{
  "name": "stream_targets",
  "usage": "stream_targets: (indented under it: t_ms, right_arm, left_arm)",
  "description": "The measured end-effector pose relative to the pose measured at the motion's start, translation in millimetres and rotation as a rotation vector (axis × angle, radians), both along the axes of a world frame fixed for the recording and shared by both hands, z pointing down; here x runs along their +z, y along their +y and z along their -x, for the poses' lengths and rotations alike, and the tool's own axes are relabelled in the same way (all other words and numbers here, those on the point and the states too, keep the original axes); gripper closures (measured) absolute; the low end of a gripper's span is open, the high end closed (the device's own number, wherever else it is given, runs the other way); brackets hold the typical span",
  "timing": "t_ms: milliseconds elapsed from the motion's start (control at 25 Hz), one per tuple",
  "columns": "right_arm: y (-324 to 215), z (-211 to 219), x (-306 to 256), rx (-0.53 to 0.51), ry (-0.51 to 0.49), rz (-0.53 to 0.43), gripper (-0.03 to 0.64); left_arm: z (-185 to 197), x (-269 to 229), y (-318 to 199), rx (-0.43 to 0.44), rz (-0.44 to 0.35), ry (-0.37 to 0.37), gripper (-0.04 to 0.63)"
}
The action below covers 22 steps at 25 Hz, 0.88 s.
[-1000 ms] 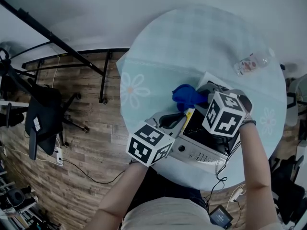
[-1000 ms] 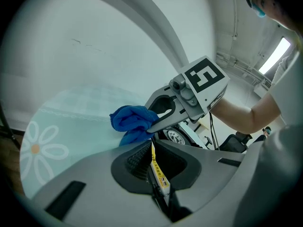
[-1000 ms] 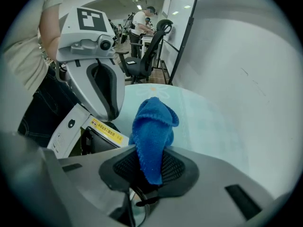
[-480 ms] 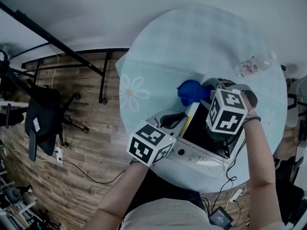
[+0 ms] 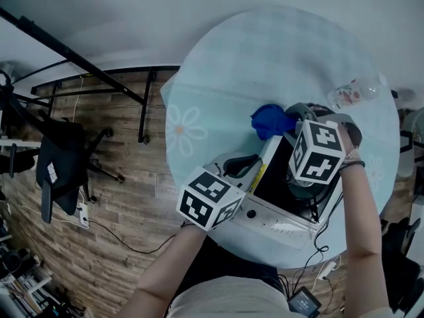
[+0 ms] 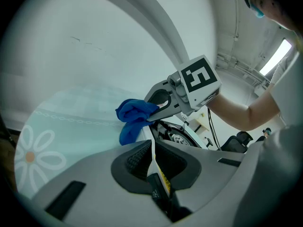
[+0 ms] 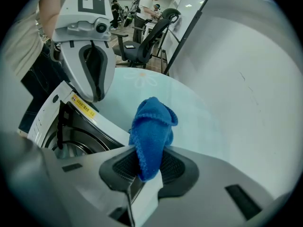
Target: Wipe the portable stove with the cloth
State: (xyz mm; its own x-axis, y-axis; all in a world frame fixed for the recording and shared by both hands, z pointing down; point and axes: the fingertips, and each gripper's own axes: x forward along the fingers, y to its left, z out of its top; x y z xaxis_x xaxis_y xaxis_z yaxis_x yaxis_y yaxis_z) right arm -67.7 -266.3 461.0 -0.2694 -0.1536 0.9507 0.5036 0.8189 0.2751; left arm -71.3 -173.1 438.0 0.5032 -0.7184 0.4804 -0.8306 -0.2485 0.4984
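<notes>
Blue cloth (image 7: 150, 126) in right tool (image 7: 142, 176), left tool (image 6: 154, 167) gripping half-hidden stove (image 5: 271, 220)

The cloth (image 7: 151, 126) in your right gripper (image 7: 144, 171) is deep blue. The portable stove (image 5: 275, 220) is white with a black top and a yellow label strip (image 7: 83, 107). The table (image 5: 265, 52) is pale blue-green, with white daisies (image 5: 182, 126). The marker cube (image 5: 207, 199) at the near left has black and white squares. The floor (image 5: 126, 197) is brown wood.
</notes>
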Motion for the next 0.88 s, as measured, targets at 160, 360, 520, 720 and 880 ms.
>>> stream_targets:
  t_ms: [160, 360, 520, 720, 880]
  right_arm:
    - [-6.8, 2.3, 0.9, 0.02, -0.007, 0.002, 0.512]
    - [-11.2, 4.1, 1.1, 0.047, -0.028, 0.006, 0.512]
    - [-11.0, 6.0, -1.4, 0.066, -0.053, -0.002, 0.512]
    - [-12.4, 12.2, -17.8, 0.171, -0.197, -0.011, 0.512]
    - [-10.4, 10.9, -37.2, 0.291, -0.34, -0.036, 0.512]
  left_arm:
    - [0.6, 2.6, -0.8, 0.003, 0.003, -0.002, 0.558]
    - [0.3, 3.8, -1.7, 0.005, 0.004, -0.001, 0.558]
    - [0.8, 1.5, -1.5, 0.007, -0.001, 0.0, 0.558]
    - [1.6, -1.5, 2.9, 0.016, -0.015, -0.002, 0.558]
    - [0.8, -5.6, 10.7, 0.035, -0.027, -0.007, 0.558]
